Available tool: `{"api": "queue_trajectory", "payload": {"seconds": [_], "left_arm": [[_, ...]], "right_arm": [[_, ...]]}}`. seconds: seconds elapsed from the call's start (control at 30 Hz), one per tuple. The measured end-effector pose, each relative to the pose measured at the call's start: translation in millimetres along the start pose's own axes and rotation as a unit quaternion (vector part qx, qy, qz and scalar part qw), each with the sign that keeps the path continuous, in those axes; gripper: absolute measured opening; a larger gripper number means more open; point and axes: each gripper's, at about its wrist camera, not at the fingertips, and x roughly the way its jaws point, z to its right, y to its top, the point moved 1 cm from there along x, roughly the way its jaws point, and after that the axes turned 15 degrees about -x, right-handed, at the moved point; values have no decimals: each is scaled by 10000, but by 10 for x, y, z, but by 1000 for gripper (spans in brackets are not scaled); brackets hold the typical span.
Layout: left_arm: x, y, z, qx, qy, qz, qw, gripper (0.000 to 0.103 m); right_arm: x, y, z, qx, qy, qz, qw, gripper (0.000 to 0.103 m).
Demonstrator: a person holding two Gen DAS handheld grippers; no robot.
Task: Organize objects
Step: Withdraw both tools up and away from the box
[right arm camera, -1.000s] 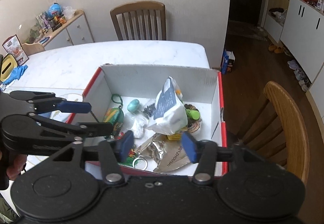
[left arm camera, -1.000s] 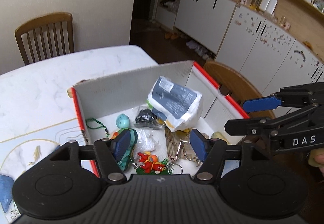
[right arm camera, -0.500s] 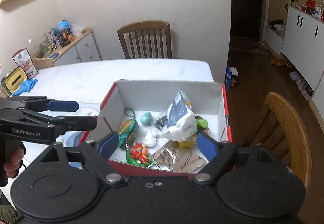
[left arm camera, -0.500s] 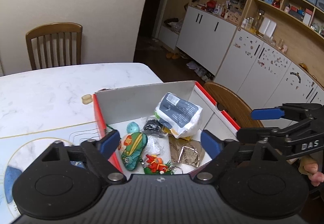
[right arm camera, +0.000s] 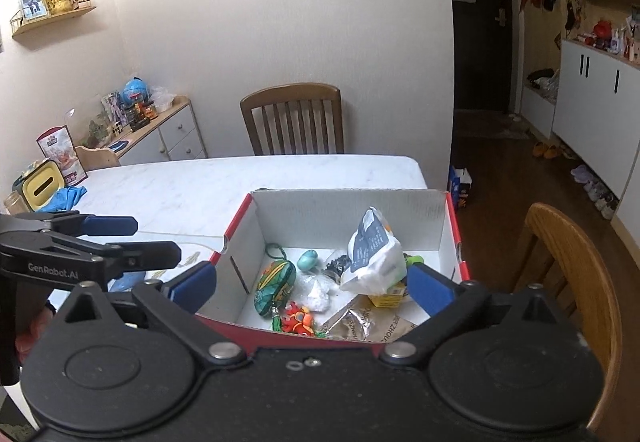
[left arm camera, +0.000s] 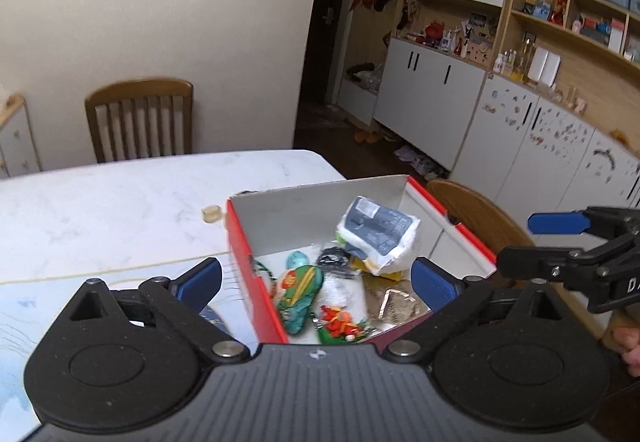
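Box [left arm camera: 256, 282] contents motion-blurred.

Open red-edged box [right arm camera: 454, 238] on table, holding white bag [right arm camera: 374, 260] (upright), green pouch [right arm camera: 276, 288], trinkets

A white marble table [right arm camera: 168, 186] is seen. A red box [right arm camera: 454, 242] is set on it; a small beige piece [left arm camera: 211, 213] lies just beside the box's far corner.

Soft, even indoor light fills both views, leaving the doorway [right arm camera: 476, 42] dark. Fisheye curvature bends the edges. Motion blur smears the left view.
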Motion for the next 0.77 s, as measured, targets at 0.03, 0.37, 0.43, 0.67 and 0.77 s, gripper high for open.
{"api": "queue_trajectory", "payload": {"seconds": [0.03,0.37,0.43,0.67,0.77], "left_arm": [[-15,-21,17,75,31,5,10000,102],[-101,-175,44,261,114,-117,9995,102],[-107,-193,45,286,89,-147,9994,102],[-104,-237,78,393,24,-203,9990,102],[-121,-231,73,384,-34,-201,9991,102]], "right_arm": [[-12,-7,-17,16,-18,6,10000,102],[-145,-90,-159,33,-150,48,9999,102],[-157,-105,-173,56,-157,29,9999,102],[-193,-156,-194,179,-221,-39,9996,101],[-207,-169,-205,210,-226,-50,9995,102]]}}
